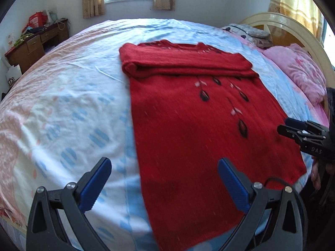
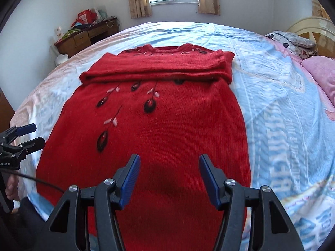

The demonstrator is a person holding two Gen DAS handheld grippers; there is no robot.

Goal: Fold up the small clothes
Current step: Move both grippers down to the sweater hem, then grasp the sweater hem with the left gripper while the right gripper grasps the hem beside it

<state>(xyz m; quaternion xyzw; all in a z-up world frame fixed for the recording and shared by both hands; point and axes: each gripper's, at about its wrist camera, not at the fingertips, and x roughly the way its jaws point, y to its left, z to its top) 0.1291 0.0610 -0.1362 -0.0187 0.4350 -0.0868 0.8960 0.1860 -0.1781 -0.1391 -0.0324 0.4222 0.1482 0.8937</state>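
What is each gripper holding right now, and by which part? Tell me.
Nothing is held. The left gripper and the right gripper are both open above the red sweater, which lies on the bed with its sleeves folded across the chest.

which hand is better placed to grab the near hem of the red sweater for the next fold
Right, probably. The right gripper hangs with open jaws directly over the red sweater near its hem. The left gripper is also open, but it straddles the sweater's side edge, half over the bedsheet.
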